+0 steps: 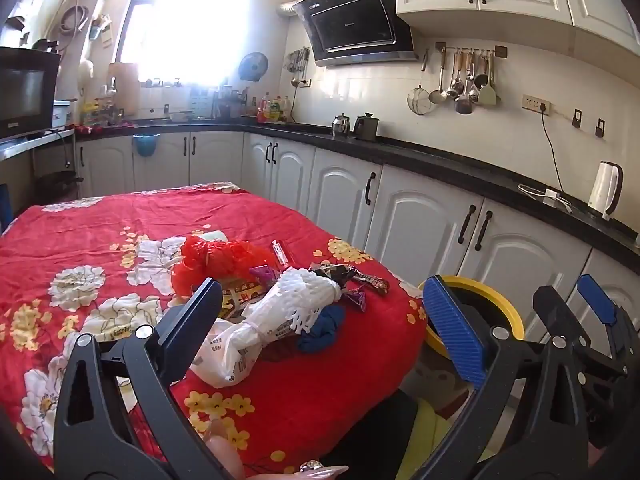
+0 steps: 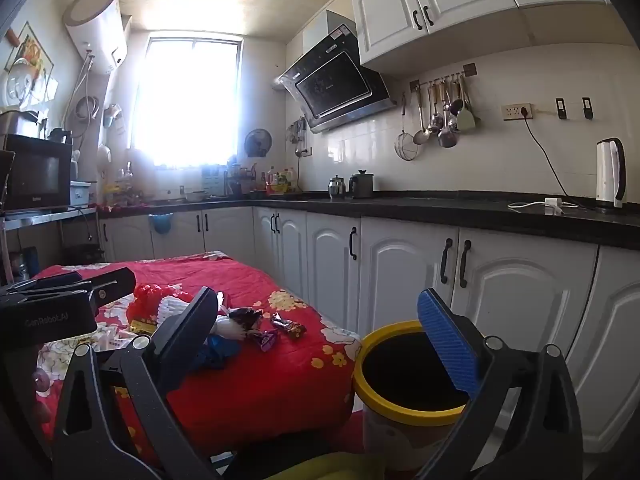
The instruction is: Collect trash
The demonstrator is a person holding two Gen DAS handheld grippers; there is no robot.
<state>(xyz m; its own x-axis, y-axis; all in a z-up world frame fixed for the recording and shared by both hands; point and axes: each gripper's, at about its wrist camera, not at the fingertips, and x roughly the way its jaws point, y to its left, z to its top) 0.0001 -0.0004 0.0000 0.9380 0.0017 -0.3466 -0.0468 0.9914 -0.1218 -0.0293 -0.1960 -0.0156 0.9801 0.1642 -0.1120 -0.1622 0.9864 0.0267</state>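
Left wrist view shows the left gripper (image 1: 324,312) hanging over the desk (image 1: 100,240), its fingers spread and empty, framing the trash (image 1: 288,300) heaped at frame centre, probably lined up for a first grab; lower right, the bin (image 2: 404,376) stands just beside the desk edge for short drops; the right gripper (image 2: 320,340) waits there, likewise spread.

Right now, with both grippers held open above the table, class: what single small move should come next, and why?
Probably lower the left gripper onto the white foam net in the trash pile. Both grippers are open and empty, that piece lies nearest between the left fingers, and the yellow-rimmed bin stands just off the table edge, under the right gripper.
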